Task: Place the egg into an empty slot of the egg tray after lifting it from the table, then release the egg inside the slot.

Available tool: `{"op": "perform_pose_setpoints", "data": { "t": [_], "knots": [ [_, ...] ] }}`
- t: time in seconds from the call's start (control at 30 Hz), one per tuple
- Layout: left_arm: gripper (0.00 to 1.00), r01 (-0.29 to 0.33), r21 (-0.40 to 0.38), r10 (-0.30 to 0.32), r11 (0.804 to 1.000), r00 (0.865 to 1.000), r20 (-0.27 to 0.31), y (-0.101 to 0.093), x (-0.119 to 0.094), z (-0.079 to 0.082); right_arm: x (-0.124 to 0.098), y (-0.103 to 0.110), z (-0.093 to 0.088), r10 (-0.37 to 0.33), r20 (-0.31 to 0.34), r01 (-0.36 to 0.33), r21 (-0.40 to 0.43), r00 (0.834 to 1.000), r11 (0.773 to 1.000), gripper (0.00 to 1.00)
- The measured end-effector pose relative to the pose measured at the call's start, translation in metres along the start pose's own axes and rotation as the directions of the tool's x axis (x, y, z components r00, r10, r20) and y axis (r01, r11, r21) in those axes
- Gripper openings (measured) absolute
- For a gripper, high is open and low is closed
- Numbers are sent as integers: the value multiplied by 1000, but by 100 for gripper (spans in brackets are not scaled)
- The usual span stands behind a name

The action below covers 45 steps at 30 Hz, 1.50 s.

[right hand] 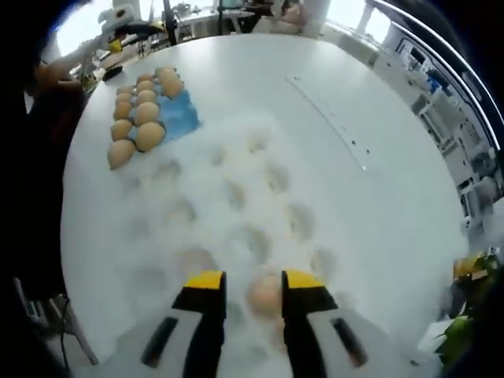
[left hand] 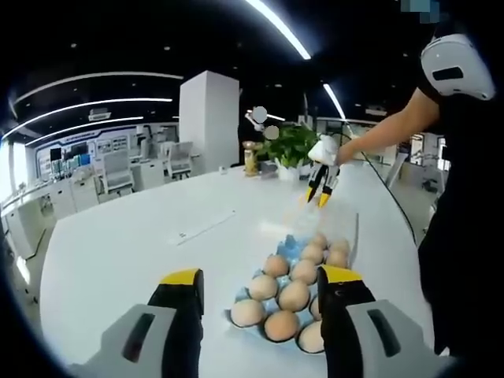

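A brown egg lies in a near slot of the pale egg tray, between the jaws of my right gripper. The jaws stand apart, with a gap showing on the egg's left side. Several more eggs fill the tray's far blue end. In the left gripper view those eggs sit just beyond my left gripper, which is open and holds nothing. The blue tray runs away toward the right gripper, which points down over its far end in a person's hand.
The round white table carries a thin flat strip to the tray's left. A potted plant and a brown jar stand at the far edge. The person stands at the right. Office chairs lie beyond.
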<state>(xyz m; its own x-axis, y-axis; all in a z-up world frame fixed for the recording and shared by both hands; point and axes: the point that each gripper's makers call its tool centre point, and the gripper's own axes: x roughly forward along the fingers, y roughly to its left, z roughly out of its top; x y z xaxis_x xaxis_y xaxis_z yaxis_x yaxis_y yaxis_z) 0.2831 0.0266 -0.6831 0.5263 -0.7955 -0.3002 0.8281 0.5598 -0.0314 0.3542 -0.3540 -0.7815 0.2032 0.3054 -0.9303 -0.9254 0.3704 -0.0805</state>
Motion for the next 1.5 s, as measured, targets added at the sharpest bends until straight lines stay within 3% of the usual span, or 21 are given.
{"op": "perform_pose_setpoints", "data": {
  "t": [0.3, 0.53, 1.07, 1.27, 1.5],
  "knots": [
    [58, -6, -1, 6, 1000, 1000, 2, 1, -1, 1, -1, -11, -17, -13, -62, 13, -5, 998, 1000, 28],
    [57, -10, -2, 10, 1000, 1000, -5, 2, -2, -2, 2, -12, -19, 4, -79, -4, -8, 997, 1000, 27],
    [56, -13, -9, 13, 1000, 1000, -7, 2, -2, -4, 11, -11, -21, 103, -195, -108, -13, 975, 994, 28],
    [56, -11, -9, 11, 1000, 1000, -3, 2, 0, -3, 10, -11, -21, 68, -218, -68, 7, 974, 998, 25],
    [55, -12, -6, 12, 1000, 1000, -10, 3, -2, -4, 0, -11, -20, 15, -157, -14, 11, 987, 1000, 24]
  ]
}}
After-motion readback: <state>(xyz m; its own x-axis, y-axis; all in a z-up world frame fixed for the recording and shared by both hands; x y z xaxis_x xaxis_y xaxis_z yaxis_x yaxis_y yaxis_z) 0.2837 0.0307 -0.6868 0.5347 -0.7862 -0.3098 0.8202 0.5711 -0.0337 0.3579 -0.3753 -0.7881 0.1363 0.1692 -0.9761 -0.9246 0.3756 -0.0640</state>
